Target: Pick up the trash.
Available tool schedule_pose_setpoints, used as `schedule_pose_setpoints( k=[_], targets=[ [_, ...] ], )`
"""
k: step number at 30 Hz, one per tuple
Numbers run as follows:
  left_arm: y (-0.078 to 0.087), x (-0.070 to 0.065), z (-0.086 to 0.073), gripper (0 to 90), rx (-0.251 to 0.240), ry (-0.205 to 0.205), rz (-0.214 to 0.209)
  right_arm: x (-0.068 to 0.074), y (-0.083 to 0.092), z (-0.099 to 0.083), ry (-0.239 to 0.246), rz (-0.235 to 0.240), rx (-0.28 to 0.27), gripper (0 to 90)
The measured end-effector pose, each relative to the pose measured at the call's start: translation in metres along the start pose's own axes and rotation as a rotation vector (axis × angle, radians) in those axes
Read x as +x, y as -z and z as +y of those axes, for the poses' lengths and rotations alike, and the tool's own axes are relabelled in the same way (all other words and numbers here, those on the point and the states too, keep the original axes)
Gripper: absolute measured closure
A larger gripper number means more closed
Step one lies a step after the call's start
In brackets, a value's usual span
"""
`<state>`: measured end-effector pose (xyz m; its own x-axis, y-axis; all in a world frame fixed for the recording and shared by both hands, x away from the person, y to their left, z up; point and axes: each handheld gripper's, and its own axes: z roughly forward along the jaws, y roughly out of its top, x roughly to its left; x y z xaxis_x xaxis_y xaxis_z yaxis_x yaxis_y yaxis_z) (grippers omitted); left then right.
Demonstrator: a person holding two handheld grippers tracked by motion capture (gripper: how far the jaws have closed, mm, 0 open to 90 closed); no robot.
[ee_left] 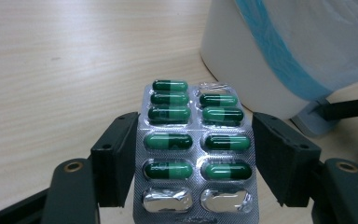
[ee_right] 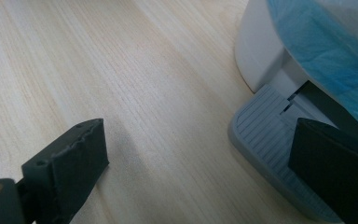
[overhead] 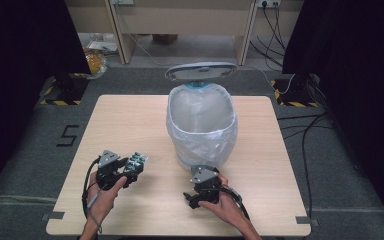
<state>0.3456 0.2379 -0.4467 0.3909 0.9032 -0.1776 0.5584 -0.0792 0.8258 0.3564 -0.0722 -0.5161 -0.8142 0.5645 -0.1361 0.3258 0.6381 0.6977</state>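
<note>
The white pedal bin (overhead: 201, 125), lined with a thin clear bag and its lid (overhead: 200, 71) raised, stands mid-table; its grey foot pedal (ee_right: 265, 140) lies just ahead of the right gripper (overhead: 203, 186), whose jaws gape wide and empty, one over the pedal. The left gripper (ee_left: 193, 158) pinches a blister pack (ee_left: 196, 154) by its long edges, near the table's front left. The pack should be light, stiff yet easily creased foil, best held by the edges. It carries green capsules in two columns, three pockets empty.
</note>
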Motion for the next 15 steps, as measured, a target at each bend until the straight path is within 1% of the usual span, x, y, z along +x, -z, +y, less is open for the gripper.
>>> schedule_pose_setpoints(
  k=[4, 7, 10, 12, 15],
  targets=[
    [-0.005, 0.002, 0.006, 33.9, 0.002, 0.004, -0.009, 0.0, 0.0, 0.0, 0.0, 0.0, 0.0, 4.5],
    [-0.006, 0.002, 0.013, 33.9, -0.013, 0.004, -0.017, 0.0, 0.0, 0.0, 0.002, 0.0, -0.001, 4.5],
    [-0.007, 0.003, 0.022, 33.9, -0.027, 0.01, -0.034, 0.0, 0.0, 0.0, 0.001, 0.0, -0.001, 4.5],
    [-0.006, 0.002, 0.028, 33.9, -0.032, -0.004, -0.032, 0.0, 0.0, 0.0, 0.002, 0.001, 0.0, 4.5],
    [-0.004, -0.004, 0.035, 33.9, -0.033, -0.018, -0.049, 0.0, 0.0, 0.0, 0.0, 0.002, 0.001, 4.4]
  ],
)
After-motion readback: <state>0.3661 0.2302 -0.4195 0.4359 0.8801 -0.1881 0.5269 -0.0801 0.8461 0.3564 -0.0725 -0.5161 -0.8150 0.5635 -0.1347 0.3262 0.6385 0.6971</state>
